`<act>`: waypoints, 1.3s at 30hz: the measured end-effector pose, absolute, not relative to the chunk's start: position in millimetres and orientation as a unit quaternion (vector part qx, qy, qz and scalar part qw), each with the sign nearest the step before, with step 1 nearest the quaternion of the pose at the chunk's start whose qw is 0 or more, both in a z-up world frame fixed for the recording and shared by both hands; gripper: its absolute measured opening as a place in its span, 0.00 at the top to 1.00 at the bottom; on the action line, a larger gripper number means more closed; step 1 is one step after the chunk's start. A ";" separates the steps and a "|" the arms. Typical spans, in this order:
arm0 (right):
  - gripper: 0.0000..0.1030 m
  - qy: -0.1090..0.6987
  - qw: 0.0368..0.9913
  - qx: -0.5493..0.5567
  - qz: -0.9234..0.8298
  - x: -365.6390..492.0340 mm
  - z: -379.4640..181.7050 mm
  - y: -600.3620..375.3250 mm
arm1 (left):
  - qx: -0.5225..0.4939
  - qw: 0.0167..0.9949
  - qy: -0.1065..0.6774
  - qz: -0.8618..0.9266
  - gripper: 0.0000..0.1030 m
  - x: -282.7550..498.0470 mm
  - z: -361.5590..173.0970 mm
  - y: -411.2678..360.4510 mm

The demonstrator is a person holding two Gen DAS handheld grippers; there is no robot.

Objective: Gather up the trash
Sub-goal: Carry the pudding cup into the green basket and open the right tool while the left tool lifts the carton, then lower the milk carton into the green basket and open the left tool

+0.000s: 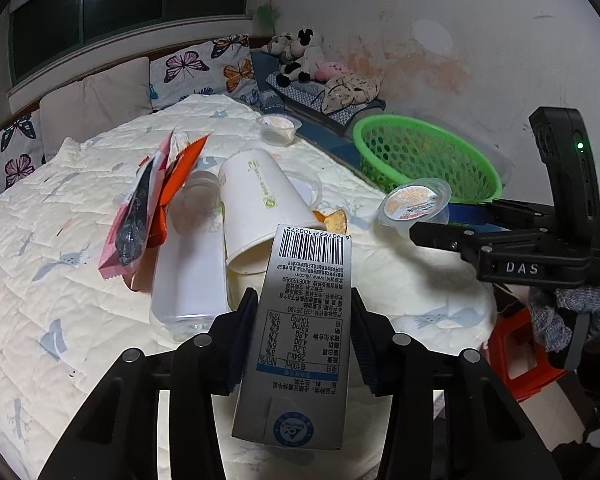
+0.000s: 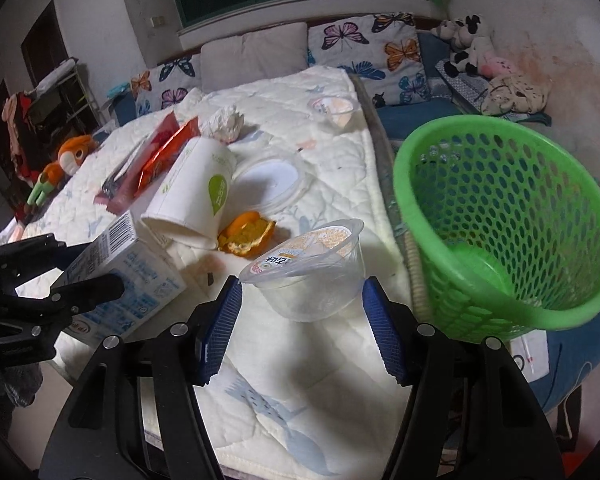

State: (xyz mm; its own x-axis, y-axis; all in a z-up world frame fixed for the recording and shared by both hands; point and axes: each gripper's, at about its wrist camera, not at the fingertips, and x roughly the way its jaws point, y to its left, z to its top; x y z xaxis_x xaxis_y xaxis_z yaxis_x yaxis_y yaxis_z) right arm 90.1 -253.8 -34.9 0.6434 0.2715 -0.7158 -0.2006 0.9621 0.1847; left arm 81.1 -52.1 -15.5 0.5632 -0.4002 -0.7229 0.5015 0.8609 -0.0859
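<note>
My left gripper (image 1: 304,320) is shut on a grey-blue milk carton (image 1: 300,280), its pads pressed against the carton's two sides just above the white quilted bed (image 1: 60,240). The right wrist view shows the same carton (image 2: 140,280) between the left gripper's black fingers (image 2: 90,262). My right gripper (image 2: 302,312) is shut on a clear jelly cup (image 2: 312,272) with a printed foil lid, holding it off the quilt. To the cup's right stands a green mesh basket (image 2: 500,220), tilted towards me. From the left wrist view, the cup (image 1: 416,204) hangs in front of the basket (image 1: 424,156).
On the bed lie a tipped white paper cup (image 2: 192,200), orange peel (image 2: 246,236), snack wrappers (image 2: 148,160), a clear lid (image 2: 272,180), crumpled tissue (image 2: 224,122), another jelly cup (image 2: 332,108) and a clear bottle (image 1: 188,280). A red stool (image 1: 520,352) stands beside the bed.
</note>
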 end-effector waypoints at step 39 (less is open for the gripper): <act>0.33 0.402 0.907 0.126 -0.007 117.7 -42.2 -405.0 | 0.051 0.860 0.375 -0.341 0.58 175.1 37.1 -209.2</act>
State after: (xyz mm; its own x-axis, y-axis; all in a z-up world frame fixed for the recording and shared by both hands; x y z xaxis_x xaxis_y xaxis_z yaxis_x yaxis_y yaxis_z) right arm 117.7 -405.0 -42.2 0.6760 0.0887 -0.7316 0.1141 0.9682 0.2228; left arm 175.1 -209.2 37.1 0.4851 -0.5489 -0.6807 0.6260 0.7615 -0.1680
